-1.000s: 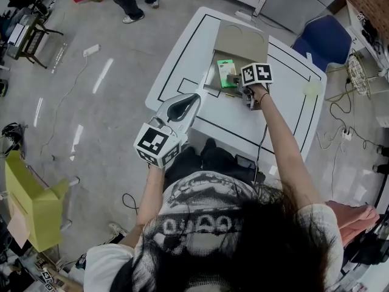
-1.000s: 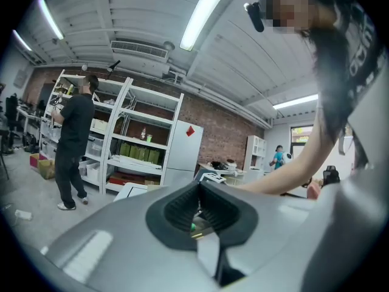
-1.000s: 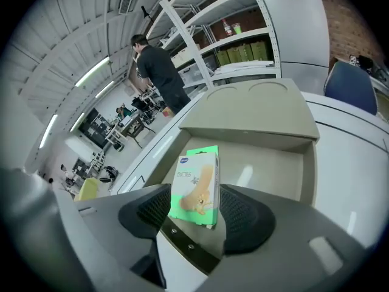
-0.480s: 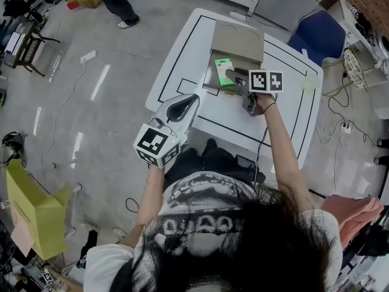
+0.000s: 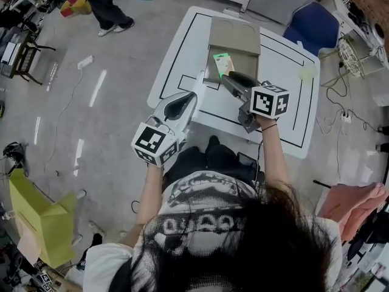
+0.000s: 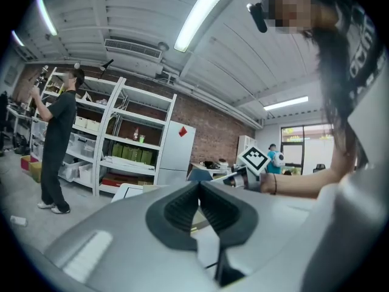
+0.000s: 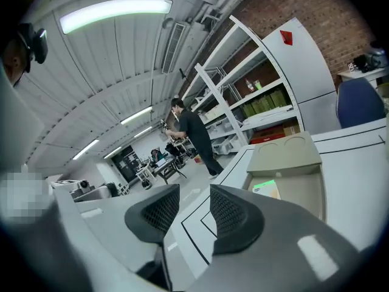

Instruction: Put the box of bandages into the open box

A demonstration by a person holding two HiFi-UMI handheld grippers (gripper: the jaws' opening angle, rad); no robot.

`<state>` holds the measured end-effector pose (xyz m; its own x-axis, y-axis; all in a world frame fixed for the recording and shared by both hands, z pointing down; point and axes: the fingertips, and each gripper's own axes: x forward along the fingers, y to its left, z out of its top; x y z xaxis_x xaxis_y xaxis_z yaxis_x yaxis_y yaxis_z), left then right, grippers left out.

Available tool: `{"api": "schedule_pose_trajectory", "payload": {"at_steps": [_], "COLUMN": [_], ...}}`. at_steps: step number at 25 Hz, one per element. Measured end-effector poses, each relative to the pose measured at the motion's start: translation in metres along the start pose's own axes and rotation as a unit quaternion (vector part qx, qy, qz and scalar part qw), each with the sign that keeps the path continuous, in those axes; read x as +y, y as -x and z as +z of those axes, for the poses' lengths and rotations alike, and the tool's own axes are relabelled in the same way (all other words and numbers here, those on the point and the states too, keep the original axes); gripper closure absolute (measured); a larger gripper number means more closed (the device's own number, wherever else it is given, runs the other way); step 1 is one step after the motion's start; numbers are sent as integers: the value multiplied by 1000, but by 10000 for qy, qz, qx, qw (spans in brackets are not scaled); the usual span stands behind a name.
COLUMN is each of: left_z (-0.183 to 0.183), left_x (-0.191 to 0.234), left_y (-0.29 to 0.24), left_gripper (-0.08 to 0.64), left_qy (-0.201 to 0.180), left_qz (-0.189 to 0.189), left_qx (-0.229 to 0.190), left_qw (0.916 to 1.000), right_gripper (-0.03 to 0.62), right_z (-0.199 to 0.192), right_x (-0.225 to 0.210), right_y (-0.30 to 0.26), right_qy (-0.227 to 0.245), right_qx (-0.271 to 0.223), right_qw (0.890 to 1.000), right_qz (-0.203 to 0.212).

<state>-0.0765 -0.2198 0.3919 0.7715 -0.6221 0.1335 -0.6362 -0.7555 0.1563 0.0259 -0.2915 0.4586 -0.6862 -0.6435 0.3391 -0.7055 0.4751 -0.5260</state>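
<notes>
The white counter (image 5: 285, 66), marked with black lines, carries the open box (image 5: 234, 36) at its far middle. Bare counter surface lies on every side of the open box, widest to its right. A blue chair (image 5: 313, 28) stands off the counter's far right corner.

Right arm: extended forward over the counter. The right gripper (image 5: 223, 79) is held raised on the near side of the open box, its tips near the box's near rim. Its jaws stand a narrow gap apart and are closing, with nothing between them.

Left arm: bent at the elbow. The left gripper (image 5: 196, 95) is held at the counter's near edge, well to the near left of the open box and pointing toward it. Its jaws are closed together and empty.

The box of bandages (image 5: 222, 64), green, lies flat inside the open box by its left wall, apart from both grippers.

The right gripper view shows the open box's raised lid and the box of bandages (image 7: 265, 188) in the tray below it. The left gripper view shows neither of these clearly. It shows the right gripper's marker cube and forearm instead. Both gripper views show a person (image 7: 191, 132) at shelves (image 7: 255, 96) far beyond the open box.
</notes>
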Motion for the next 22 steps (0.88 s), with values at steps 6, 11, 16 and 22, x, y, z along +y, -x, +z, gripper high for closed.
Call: {"api": "schedule_pose_trajectory", "payload": {"at_steps": [6,11,16,22], "left_z": [-7,-17,-24,-24], "left_x": [-8,-16,-20,-29], "left_y": [19,31,38,37], "left_gripper": [560,560,560,560], "left_qy": [3,44,100,110], "left_qz": [-218,-397,-501,-594], "left_qx": [61,120,151,135], "left_qw": [9997,9991,9986,9981], "right_gripper": [442,454,491,509], "right_z": [-23,-44,-54,-60], "right_x": [46,73,90,98], "right_y": [20,31,35,40], "right_qy": [-4,-49,-66,2], "right_qx": [-281,-360,-431,-381], "right_qw": [9996,9993,9989,9992], "right_qz": [-58,-114,-144,-117]}}
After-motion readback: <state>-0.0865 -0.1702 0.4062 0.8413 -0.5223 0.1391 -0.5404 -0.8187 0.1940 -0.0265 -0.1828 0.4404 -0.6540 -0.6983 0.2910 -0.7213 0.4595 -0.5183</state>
